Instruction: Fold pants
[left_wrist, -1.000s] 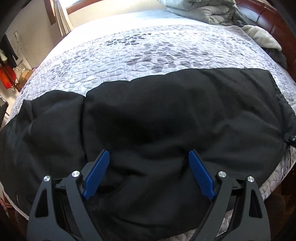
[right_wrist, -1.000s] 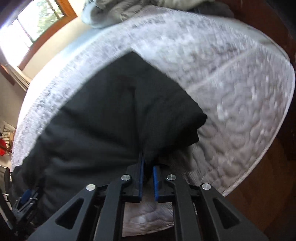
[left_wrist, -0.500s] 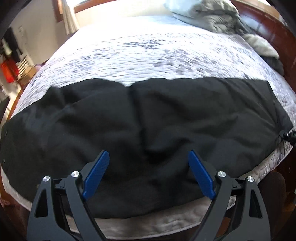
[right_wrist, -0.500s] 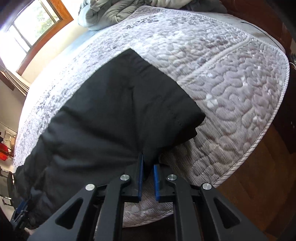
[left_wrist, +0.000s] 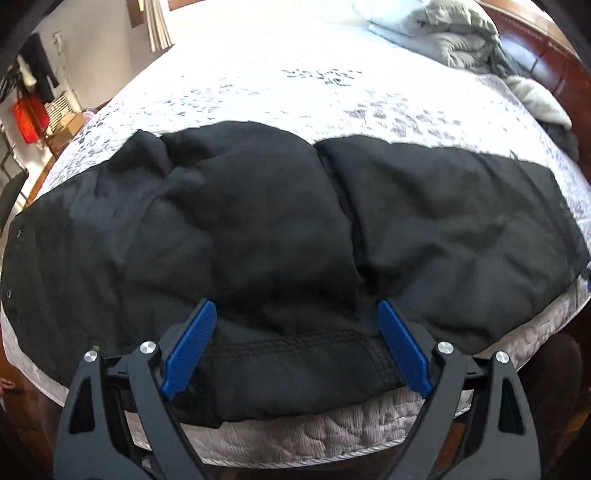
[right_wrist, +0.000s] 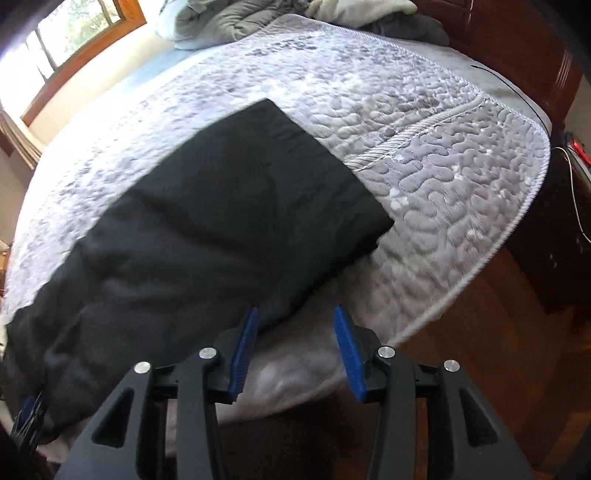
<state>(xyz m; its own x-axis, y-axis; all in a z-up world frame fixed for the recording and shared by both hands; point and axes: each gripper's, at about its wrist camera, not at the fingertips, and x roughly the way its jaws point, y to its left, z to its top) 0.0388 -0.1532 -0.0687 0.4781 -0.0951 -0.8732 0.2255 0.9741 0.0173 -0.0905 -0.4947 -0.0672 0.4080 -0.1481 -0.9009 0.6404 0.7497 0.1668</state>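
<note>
Black pants (left_wrist: 280, 236) lie spread along the near edge of the bed, legs running right; they also show in the right wrist view (right_wrist: 207, 229). My left gripper (left_wrist: 295, 325) is open, its blue pads either side of a stitched hem at the near edge, not closed on it. My right gripper (right_wrist: 295, 325) is open at the leg end of the pants, its left pad (right_wrist: 245, 347) at the cloth's edge, holding nothing.
The bed has a grey quilted cover (right_wrist: 443, 155). A crumpled grey blanket (left_wrist: 450, 33) lies at the head by the wooden headboard (left_wrist: 554, 62). Wooden floor (right_wrist: 498, 350) lies past the bed edge. A window (right_wrist: 74, 33) is far left.
My right gripper has opened and let go of the pant leg end, which now lies flat. My left gripper has pulled back toward the bed's near edge.
</note>
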